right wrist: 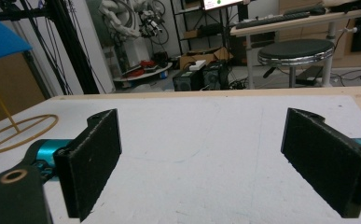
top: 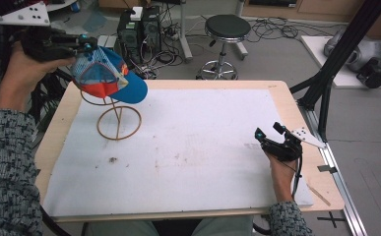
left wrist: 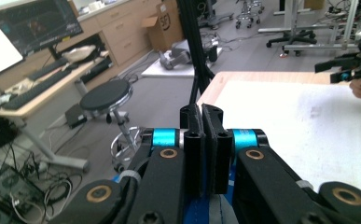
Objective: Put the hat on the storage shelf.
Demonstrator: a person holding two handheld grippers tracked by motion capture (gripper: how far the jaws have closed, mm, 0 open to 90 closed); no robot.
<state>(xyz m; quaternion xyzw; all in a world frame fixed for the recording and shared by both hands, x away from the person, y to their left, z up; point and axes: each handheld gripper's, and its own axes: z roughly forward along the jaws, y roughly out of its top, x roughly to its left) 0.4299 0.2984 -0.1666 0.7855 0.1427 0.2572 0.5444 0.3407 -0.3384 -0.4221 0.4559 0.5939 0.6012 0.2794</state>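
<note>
A blue, orange and red cap [top: 107, 73] hangs over the top loop of a thin wooden wire stand [top: 119, 120] at the table's far left. My left gripper [top: 82, 46] holds the cap by its back edge. In the left gripper view its jaws are pressed together, with blue fabric [left wrist: 201, 210] showing just below them. I cannot tell whether the cap rests on the stand. My right gripper [top: 269, 132] lies low over the white mat at the right, open, with nothing between its pads [right wrist: 92, 158]. The stand's base ring [right wrist: 19, 130] and the cap's blue brim [right wrist: 1, 39] show at the left of the right gripper view.
A white mat [top: 203, 147] covers most of the wooden table [top: 286, 98]. Beyond the far edge stand a black stool [top: 226, 27] and computer towers [top: 139, 29]. A black frame post [top: 335, 64] rises by the table's right corner.
</note>
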